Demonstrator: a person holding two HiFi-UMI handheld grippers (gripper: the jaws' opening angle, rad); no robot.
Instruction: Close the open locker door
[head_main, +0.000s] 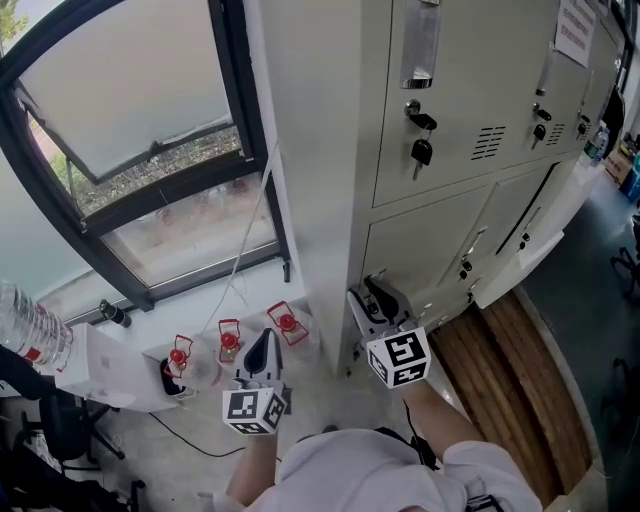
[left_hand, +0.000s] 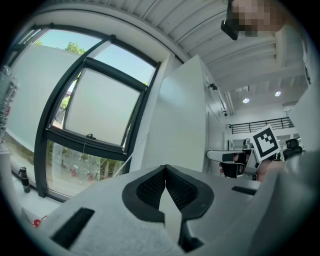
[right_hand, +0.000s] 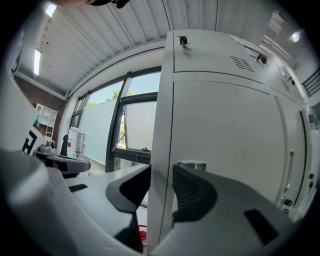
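Observation:
A row of pale grey lockers (head_main: 470, 90) runs to the right. Low in that row one door (head_main: 515, 268) stands swung out over the floor. My right gripper (head_main: 375, 292) is at the front left corner of the lockers, far left of that door. In the right gripper view its jaws (right_hand: 161, 175) stand apart, and the vertical corner edge of the lockers (right_hand: 162, 100) shows in the gap; I cannot tell whether they touch it. My left gripper (head_main: 263, 342) hangs left of the lockers over the floor, with its pads (left_hand: 150, 187) pressed together on nothing.
Keys (head_main: 421, 150) hang in the upper left door's lock. A black-framed window (head_main: 150, 150) fills the left wall. Three red-capped items (head_main: 230, 340) and a cable lie on the floor below it. A water bottle (head_main: 30, 325) stands far left. Wooden flooring (head_main: 510, 380) runs along the lockers.

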